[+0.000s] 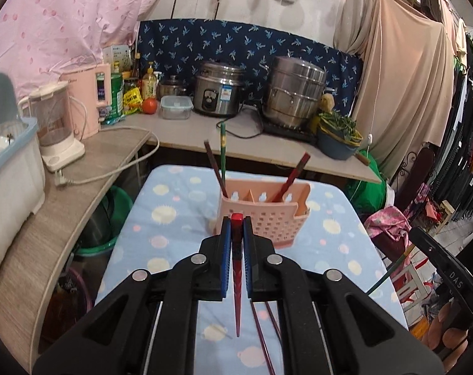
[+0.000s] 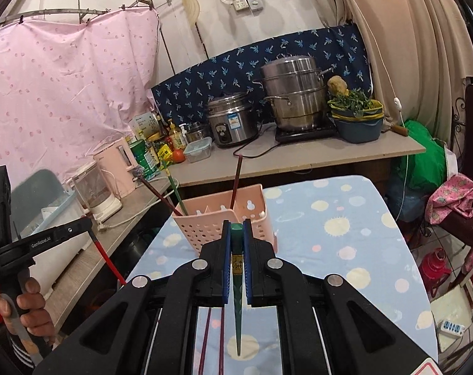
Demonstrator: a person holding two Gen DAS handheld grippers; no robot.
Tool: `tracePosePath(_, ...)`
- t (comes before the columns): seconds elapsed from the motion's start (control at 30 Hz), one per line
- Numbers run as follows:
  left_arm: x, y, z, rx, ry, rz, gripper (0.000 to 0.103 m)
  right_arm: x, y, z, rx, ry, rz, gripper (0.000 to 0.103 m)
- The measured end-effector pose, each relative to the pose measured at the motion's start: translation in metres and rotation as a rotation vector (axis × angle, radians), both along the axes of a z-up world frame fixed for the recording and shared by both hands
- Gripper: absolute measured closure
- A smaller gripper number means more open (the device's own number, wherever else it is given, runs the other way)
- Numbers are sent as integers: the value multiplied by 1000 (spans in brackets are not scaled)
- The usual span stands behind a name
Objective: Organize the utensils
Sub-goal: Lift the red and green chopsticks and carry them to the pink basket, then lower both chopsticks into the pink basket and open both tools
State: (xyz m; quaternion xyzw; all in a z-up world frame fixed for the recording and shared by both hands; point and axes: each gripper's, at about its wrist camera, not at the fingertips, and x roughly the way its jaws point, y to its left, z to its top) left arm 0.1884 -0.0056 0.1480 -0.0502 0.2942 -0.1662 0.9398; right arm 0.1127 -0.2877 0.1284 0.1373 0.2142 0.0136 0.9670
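My left gripper point(image 1: 237, 223) is shut on a red chopstick point(image 1: 237, 297), thick end up and tip hanging toward the blue dotted tablecloth point(image 1: 174, 212). Just beyond stands a pink perforated utensil holder point(image 1: 264, 218) with a green chopstick point(image 1: 223, 150) and two dark red ones leaning in it. My right gripper point(image 2: 236, 225) is shut on a green chopstick point(image 2: 237, 297), held above the cloth in front of the same holder point(image 2: 205, 225). Two purple chopsticks point(image 2: 205, 337) lie on the cloth under the grippers. The left gripper point(image 2: 49, 237) and the hand holding it show at the left of the right wrist view.
A wooden counter point(image 1: 205, 137) wraps behind and to the left, carrying a rice cooker point(image 1: 219, 93), a steel steamer pot point(image 1: 294, 93), a blender jug point(image 1: 53, 125), a pink kettle, bottles and a basin of greens point(image 1: 339, 137). Clothes hang at the right.
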Motion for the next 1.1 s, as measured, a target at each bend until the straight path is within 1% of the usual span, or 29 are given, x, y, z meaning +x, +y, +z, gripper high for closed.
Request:
tracePosePath(0.13, 19, -5, 25, 0, -41, 5, 96, 23, -1, 28, -10, -53, -3, 96)
tracePosePath(0.33, 48, -15, 65, -4, -128, 19, 96, 67, -4, 69, 4, -146, -24, 96)
tracePosePath(0.43, 66, -18, 81, -20, -156, 29, 96, 89, -7, 82, 28, -174, -39, 96)
tracePosePath(0.53, 85, -23, 93, -23, -184, 41, 96, 111, -9, 88, 44, -192, -54, 96)
tracePosePath(0.67, 108, -34, 101, -12, -210, 55, 96, 139, -9, 91, 46, -200, -70, 96)
tracePosePath(0.83, 130, -44, 100, -6, -206, 56, 96, 166, 1, 83, 14, -172, -61, 96)
tracePosePath(0.93, 137, -50, 91, 4, -198, 52, 96, 175, 5, 70, 3, -146, -50, 96)
tracePosePath(1.1, 148, -54, 63, 13, -145, 44, 96, 190, 10, 44, -2, -87, -38, 96)
